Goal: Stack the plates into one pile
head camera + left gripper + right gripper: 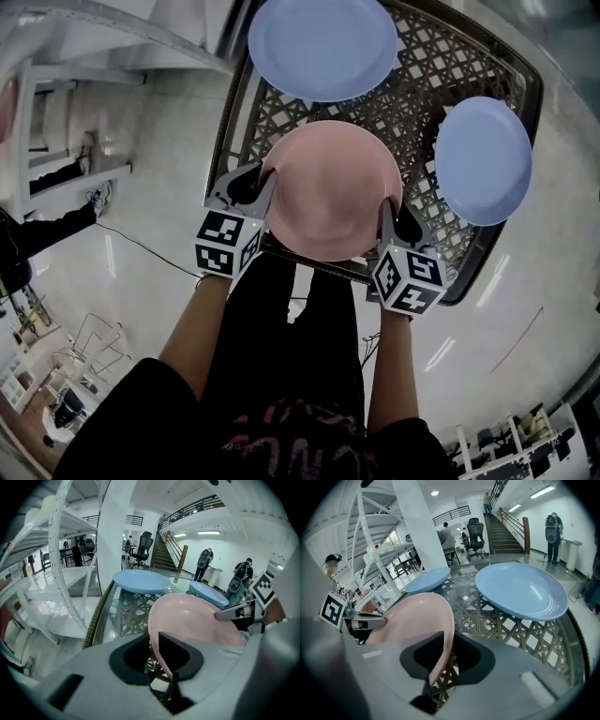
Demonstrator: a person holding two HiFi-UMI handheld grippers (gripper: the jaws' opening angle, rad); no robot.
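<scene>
Pink plate [330,187] sits at frame centre, hollow face up and roughly level above the near edge of the lattice counter [412,84]; being round it has no long axis, and the line between its two gripped points runs left to right. Left gripper [255,183] pinches the plate's left rim and right gripper [394,217] pinches its right rim, the rim passing between each pair of jaws. Upper blue plate [322,45] lies at top centre and right blue plate [483,159] at the right, both face up on the counter and apart from the pink plate.

Open-plan office hall; desk chairs [143,545], staircase [506,532], white shelving racks [60,564], polished floor [141,281].
</scene>
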